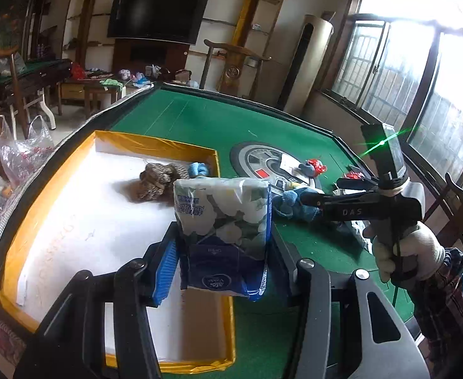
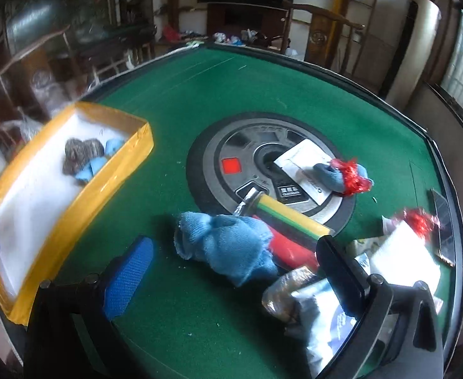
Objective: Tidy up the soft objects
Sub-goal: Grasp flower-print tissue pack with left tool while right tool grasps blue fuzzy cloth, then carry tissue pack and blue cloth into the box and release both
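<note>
My left gripper (image 1: pixel 223 265) is shut on a flower-printed tissue pack (image 1: pixel 222 221), held above the white floor of the yellow-rimmed box (image 1: pixel 155 143). A brown knitted piece (image 1: pixel 155 181) and a small blue cloth (image 1: pixel 198 169) lie in the box's far corner. My right gripper (image 2: pixel 231 252) stands open over a crumpled blue sock (image 2: pixel 228 246) on the green table; its pads do not touch the sock. From the left wrist view, the right gripper (image 1: pixel 323 191) hovers by that blue sock (image 1: pixel 294 203), held by a gloved hand (image 1: pixel 402 246).
The table's grey centre disc (image 2: pixel 237 145) carries a white card (image 2: pixel 304 164) and another blue sock with red tinsel (image 2: pixel 335 175). A striped tube (image 2: pixel 291 218), a red item (image 2: pixel 291 249), silver packets (image 2: pixel 313 303) and a phone (image 2: pixel 443 227) crowd the right. The box (image 2: pixel 73 195) sits left.
</note>
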Demonstrator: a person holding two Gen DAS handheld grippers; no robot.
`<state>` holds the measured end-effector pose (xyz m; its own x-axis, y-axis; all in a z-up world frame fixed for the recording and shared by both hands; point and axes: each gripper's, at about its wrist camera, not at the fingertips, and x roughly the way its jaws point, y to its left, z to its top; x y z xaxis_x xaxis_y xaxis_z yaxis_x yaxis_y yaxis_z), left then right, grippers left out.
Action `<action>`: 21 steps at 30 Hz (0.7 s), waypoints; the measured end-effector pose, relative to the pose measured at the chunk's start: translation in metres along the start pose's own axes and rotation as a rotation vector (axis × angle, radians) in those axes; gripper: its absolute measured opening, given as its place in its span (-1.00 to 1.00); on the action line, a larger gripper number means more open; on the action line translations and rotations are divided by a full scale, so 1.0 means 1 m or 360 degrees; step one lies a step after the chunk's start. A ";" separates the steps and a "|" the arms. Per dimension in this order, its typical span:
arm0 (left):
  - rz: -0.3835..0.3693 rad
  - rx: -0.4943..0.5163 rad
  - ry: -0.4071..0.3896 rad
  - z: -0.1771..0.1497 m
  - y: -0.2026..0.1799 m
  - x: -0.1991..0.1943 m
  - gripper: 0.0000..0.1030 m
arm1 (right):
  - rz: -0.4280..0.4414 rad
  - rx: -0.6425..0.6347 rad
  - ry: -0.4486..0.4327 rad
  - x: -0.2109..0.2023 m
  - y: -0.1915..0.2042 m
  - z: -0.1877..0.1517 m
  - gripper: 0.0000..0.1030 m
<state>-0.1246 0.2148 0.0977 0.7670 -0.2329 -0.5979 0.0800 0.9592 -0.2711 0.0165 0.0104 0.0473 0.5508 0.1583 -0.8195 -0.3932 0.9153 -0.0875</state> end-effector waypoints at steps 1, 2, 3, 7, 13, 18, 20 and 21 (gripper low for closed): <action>0.0008 -0.0017 0.0000 0.000 0.005 0.000 -0.03 | -0.0014 -0.0048 0.0035 0.008 0.005 0.002 0.96; 0.0013 -0.0043 0.0001 -0.001 0.012 -0.001 -0.03 | -0.0032 -0.0091 0.0067 0.015 0.009 0.002 0.94; 0.0016 -0.0067 0.0004 -0.001 0.018 -0.001 -0.03 | -0.0056 -0.0130 0.0094 0.022 0.013 0.002 0.80; 0.0056 -0.0153 0.0005 -0.003 0.043 -0.002 -0.03 | -0.0075 -0.0195 0.0200 0.037 0.023 -0.003 -0.19; 0.0150 -0.0237 0.0021 -0.001 0.077 -0.001 -0.03 | -0.0029 -0.0067 0.0091 0.008 0.014 -0.005 -0.38; 0.0184 -0.0261 0.0065 0.007 0.095 0.003 -0.03 | 0.0044 -0.0006 -0.0032 -0.030 0.017 0.002 -0.37; 0.0193 -0.0259 0.0089 0.011 0.100 0.006 -0.03 | 0.0119 0.0006 -0.0053 -0.038 0.023 0.008 -0.37; 0.0186 -0.0257 0.0100 0.016 0.102 0.008 -0.03 | 0.0157 0.0013 -0.0059 -0.040 0.028 0.011 -0.37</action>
<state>-0.1006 0.3130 0.0776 0.7236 -0.1357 -0.6767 -0.1145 0.9433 -0.3115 -0.0086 0.0333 0.0837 0.5365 0.2614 -0.8023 -0.4410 0.8975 -0.0025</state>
